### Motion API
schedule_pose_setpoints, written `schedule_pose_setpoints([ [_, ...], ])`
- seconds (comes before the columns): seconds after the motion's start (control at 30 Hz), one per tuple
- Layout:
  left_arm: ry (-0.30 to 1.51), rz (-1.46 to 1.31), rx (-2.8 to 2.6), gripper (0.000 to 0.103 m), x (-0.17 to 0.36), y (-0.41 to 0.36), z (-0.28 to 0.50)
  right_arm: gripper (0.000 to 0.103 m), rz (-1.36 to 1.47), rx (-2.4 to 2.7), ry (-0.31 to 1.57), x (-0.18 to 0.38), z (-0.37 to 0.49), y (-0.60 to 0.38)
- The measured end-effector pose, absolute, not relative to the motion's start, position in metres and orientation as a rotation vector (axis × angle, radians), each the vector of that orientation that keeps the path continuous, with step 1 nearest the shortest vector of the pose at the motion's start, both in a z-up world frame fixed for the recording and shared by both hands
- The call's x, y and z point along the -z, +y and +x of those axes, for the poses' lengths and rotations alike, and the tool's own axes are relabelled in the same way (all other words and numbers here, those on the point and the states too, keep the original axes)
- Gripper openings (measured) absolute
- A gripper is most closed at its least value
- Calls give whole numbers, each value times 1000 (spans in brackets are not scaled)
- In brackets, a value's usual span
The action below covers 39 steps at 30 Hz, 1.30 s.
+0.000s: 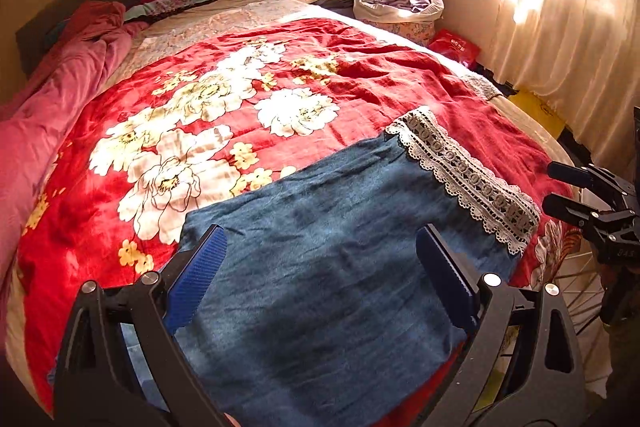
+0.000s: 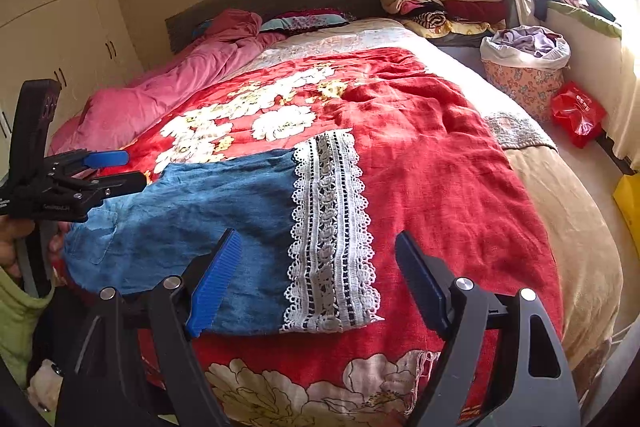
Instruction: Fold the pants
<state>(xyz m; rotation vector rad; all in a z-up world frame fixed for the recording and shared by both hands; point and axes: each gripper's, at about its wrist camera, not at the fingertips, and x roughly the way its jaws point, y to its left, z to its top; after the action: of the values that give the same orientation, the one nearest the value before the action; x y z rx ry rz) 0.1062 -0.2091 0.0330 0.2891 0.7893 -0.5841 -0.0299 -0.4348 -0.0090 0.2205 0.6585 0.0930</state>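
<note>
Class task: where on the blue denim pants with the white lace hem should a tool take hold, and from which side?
Probably the lace hem's near corner, approached from the bed's near edge: the blue denim pants lie flat, and that edge lies nearest the open right tool.

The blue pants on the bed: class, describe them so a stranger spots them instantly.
On the bed's red floral blanket, near its front edge, lie the blue denim pants. A broad white lace band trims their hem, unlike any other cloth there.
</note>
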Motion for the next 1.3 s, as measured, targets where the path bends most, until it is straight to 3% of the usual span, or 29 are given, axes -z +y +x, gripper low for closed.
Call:
schedule_pose_setpoints([
  [0.93,963,354,846,89,39,-314,212,78,303,-147,776,62,1,-436],
  [1.23,987,351,964,54,48,-325,210,78,299,-147,780,70,8,-432],
  [1.3,987,362,977,48,47,-326,207,57,335,-191,776,70,9,-431],
])
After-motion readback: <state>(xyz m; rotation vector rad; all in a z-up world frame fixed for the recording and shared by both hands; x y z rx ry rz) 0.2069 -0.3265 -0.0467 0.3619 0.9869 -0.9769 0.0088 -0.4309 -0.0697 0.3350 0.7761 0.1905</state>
